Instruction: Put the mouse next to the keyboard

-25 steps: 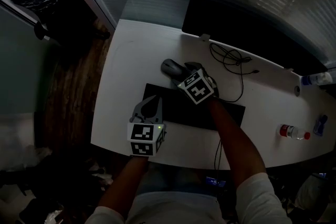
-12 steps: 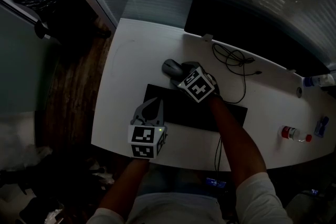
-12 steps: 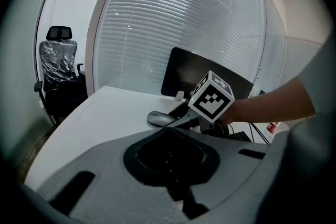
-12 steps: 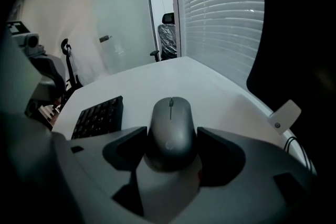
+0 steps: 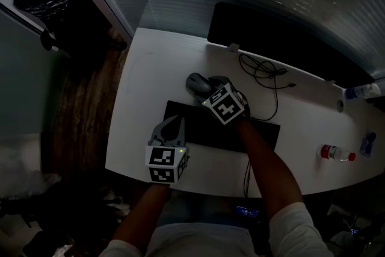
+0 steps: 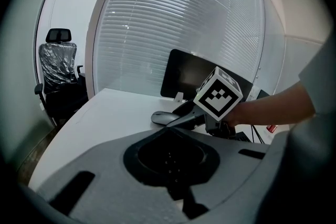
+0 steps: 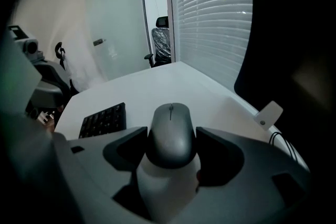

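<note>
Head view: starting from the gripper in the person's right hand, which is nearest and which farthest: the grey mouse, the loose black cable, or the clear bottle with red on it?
1. Grey computer mouse: between the right gripper's jaws.
2. Loose black cable: farther back, to the right.
3. Clear plastic bottle with red on it: far right, lying on its side.

Left gripper (image 6: 168, 129) has its jaws pressed together with nothing in them, low over the white desk (image 6: 110, 107). Just past the tips, the right gripper (image 6: 178, 120) with its marker cube is down on a grey mouse (image 6: 161, 117). There's a dark monitor (image 6: 186, 73) behind it and an office chair (image 6: 58, 60) way off left.
</note>
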A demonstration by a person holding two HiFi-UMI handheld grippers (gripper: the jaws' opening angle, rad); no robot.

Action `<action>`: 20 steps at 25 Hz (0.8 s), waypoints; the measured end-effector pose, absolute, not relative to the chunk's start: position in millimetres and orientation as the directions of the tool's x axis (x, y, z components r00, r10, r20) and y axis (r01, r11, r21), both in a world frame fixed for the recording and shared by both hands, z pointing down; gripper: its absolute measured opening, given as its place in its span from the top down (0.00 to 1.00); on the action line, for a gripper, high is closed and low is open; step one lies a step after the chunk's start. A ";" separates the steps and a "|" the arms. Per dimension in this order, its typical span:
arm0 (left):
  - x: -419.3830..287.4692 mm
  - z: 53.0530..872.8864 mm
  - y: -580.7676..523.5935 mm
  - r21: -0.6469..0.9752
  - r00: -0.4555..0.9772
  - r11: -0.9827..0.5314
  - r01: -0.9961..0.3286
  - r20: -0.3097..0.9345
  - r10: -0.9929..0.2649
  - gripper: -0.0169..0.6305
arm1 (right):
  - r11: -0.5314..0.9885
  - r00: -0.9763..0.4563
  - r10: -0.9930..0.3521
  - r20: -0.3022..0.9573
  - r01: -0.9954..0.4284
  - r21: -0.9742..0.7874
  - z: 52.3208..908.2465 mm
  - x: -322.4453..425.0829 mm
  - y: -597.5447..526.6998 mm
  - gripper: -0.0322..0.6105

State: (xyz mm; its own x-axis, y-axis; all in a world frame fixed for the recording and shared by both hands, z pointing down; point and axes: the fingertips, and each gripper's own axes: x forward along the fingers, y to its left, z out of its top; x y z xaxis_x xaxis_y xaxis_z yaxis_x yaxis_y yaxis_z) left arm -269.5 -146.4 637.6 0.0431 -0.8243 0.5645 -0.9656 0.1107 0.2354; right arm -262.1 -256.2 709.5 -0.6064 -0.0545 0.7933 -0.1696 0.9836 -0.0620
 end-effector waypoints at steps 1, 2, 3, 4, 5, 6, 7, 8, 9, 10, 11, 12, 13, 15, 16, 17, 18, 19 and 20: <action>-269.1 635.9 -146.7 0.233 0.044 0.107 -0.966 0.564 -0.825 0.97 | 0.983 -0.609 -0.059 0.791 -0.173 -0.060 705.7 -259.8 -255.1 0.49; -268.6 634.0 -147.0 0.231 0.046 0.104 -0.967 0.563 -0.825 0.97 | 0.982 -0.612 -0.063 0.788 -0.178 -0.059 702.1 -257.3 -254.0 0.49; -268.3 632.2 -147.2 0.228 0.046 0.101 -0.968 0.562 -0.826 0.97 | 0.981 -0.617 -0.068 0.784 -0.185 -0.060 698.9 -254.6 -253.3 0.49; -267.9 630.3 -147.3 0.225 0.047 0.098 -0.969 0.560 -0.827 0.97 | 0.979 -0.623 -0.074 0.779 -0.193 -0.061 696.2 -251.8 -253.1 0.49; -267.0 628.3 -147.3 0.223 0.048 0.094 -0.970 0.558 -0.828 0.97 | 0.977 -0.631 -0.082 0.772 -0.202 -0.062 693.6 -248.6 -252.9 0.49; -265.5 626.2 -146.9 0.220 0.050 0.089 -0.971 0.557 -0.829 0.97 | 0.975 -0.637 -0.088 0.766 -0.212 -0.064 689.9 -244.6 -251.9 0.50; -263.7 624.1 -146.3 0.217 0.052 0.085 -0.972 0.556 -0.830 0.97 | 0.973 -0.641 -0.095 0.762 -0.222 -0.066 685.2 -239.8 -250.2 0.49; -262.0 621.8 -145.6 0.214 0.053 0.080 -0.974 0.555 -0.830 0.97 | 0.971 -0.644 -0.102 0.759 -0.231 -0.066 680.1 -234.7 -248.4 0.49; -260.5 619.2 -144.7 0.211 0.055 0.076 -0.975 0.553 -0.831 0.97 | 0.968 -0.648 -0.109 0.753 -0.241 -0.068 673.9 -229.8 -246.4 0.49; -259.0 616.5 -143.7 0.208 0.056 0.073 -0.975 0.552 -0.832 0.97 | 0.965 -0.656 -0.116 0.746 -0.253 -0.072 666.7 -225.4 -244.3 0.50; -257.5 613.7 -142.4 0.206 0.057 0.069 -0.976 0.550 -0.833 0.97 | 0.962 -0.664 -0.127 0.737 -0.264 -0.072 660.0 -220.5 -242.9 0.49; -256.0 611.1 -140.5 0.202 0.058 0.065 -0.977 0.548 -0.834 0.97 | 0.959 -0.671 -0.141 0.728 -0.276 -0.069 654.2 -214.9 -242.0 0.50; -254.2 608.9 -138.1 0.199 0.059 0.061 -0.978 0.547 -0.835 0.97 | 0.956 -0.680 -0.156 0.717 -0.285 -0.063 648.1 -209.0 -241.0 0.49; -249.5 604.9 -132.3 0.198 0.062 0.057 -0.979 0.548 -0.834 0.97 | 0.950 -0.691 -0.183 0.699 -0.308 -0.056 633.6 -195.4 -237.5 0.50; -246.3 602.5 -129.5 0.201 0.066 0.055 -0.978 0.548 -0.834 0.97 | 0.945 -0.695 -0.196 0.692 -0.322 -0.056 625.9 -187.5 -235.1 0.50; -242.7 599.7 -127.0 0.204 0.070 0.052 -0.978 0.547 -0.834 0.97 | 0.939 -0.700 -0.209 0.683 -0.338 -0.059 617.9 -179.5 -232.5 0.49; -238.7 596.5 -124.8 0.206 0.074 0.048 -0.977 0.546 -0.834 0.97 | 0.933 -0.705 -0.222 0.674 -0.354 -0.063 609.4 -171.6 -229.6 0.50; -234.3 593.1 -123.1 0.206 0.079 0.042 -0.978 0.544 -0.836 0.97 | 0.927 -0.710 -0.236 0.664 -0.370 -0.065 600.9 -163.3 -226.7 0.50; -229.6 589.4 -121.9 0.206 0.084 0.034 -0.978 0.540 -0.838 0.97 | 0.921 -0.712 -0.251 0.655 -0.385 -0.065 592.5 -154.6 -223.8 0.49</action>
State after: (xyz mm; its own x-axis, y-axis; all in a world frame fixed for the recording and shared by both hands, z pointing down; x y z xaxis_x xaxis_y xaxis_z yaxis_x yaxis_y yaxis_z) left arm -229.6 -121.9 589.4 0.0840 -0.8376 0.5398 -0.9781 0.0343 0.2055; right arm -154.6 -223.8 592.5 -0.7122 -0.2514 0.6554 -0.3848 0.9207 -0.0649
